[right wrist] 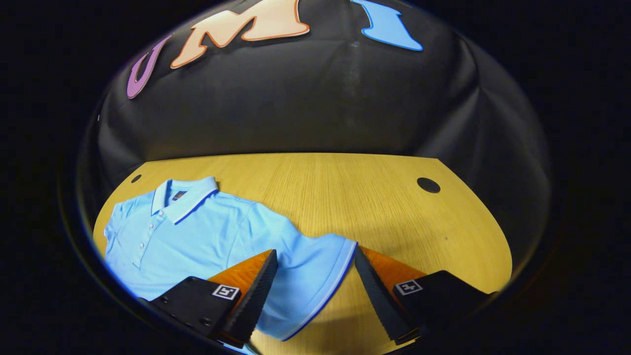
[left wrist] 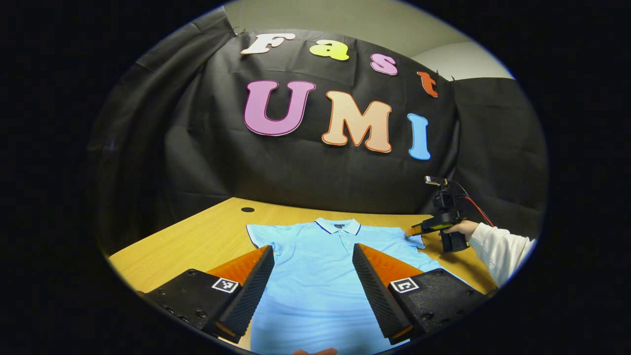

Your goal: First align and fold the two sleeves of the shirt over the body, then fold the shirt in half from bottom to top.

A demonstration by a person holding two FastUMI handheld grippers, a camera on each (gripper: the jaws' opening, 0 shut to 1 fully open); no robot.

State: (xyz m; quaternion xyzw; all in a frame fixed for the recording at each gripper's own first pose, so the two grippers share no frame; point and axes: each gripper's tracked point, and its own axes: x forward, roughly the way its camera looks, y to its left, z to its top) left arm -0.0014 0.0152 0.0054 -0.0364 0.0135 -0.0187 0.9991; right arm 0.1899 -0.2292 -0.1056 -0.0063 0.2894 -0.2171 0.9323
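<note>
Light-blue polo shirt [left wrist: 315, 276]: lying flat on the wooden table [right wrist: 374, 197], collar at 12 o'clock. Right gripper [right wrist: 315, 291]: hanging open, straddling the sleeve cuff [right wrist: 335, 276], likely lining up to grab it. Left gripper [left wrist: 313, 286]: hovering open above the shirt body.

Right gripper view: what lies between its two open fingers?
The shirt's right sleeve end, its trimmed cuff edge crossing the gap, and bare table beside it.

a recording booth: black cloth wall [left wrist: 305, 172] draped behind a wooden table [right wrist: 345, 197].
</note>
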